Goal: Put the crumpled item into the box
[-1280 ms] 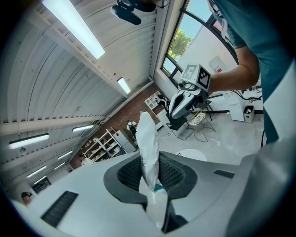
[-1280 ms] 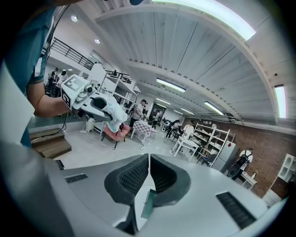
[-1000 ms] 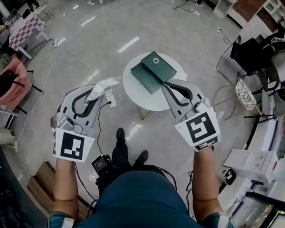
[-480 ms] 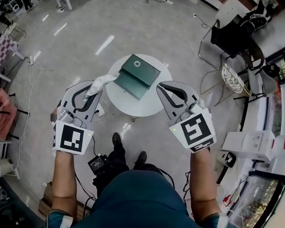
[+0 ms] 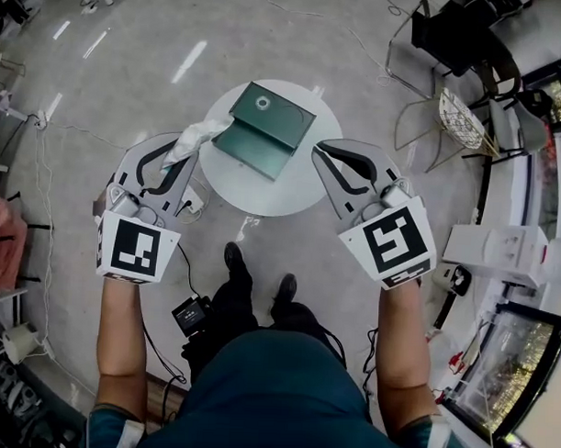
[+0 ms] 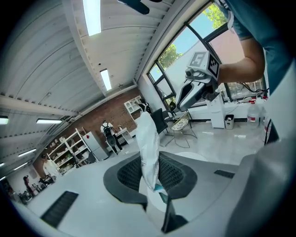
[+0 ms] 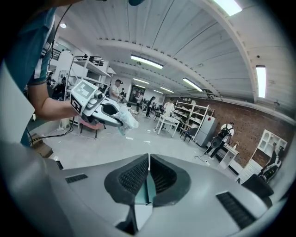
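An open dark green box [image 5: 265, 128] lies on a small round white table [image 5: 291, 193]. My left gripper [image 5: 184, 158] is shut on a crumpled white item [image 5: 199, 133], which hangs just left of the box at the table's edge. In the left gripper view the crumpled item [image 6: 149, 143] stands pinched between the pads of that gripper [image 6: 151, 175]. My right gripper [image 5: 320, 153] hovers over the table's right side, beside the box, shut and holding nothing. In the right gripper view its pads [image 7: 149, 173] meet, and the left gripper [image 7: 104, 113] shows with the item [image 7: 126, 121].
A black chair [image 5: 452, 41] and a wicker chair [image 5: 463, 119] stand at the upper right. White boxes [image 5: 500, 254] sit at the right. A power strip [image 5: 194, 203] and cables lie on the floor left of the table. The person's feet [image 5: 235, 259] are near the table.
Both grippers have moved forward toward the table. The left one has carried the crumpled item closer to the box's left edge. Neither jaw opening has changed.
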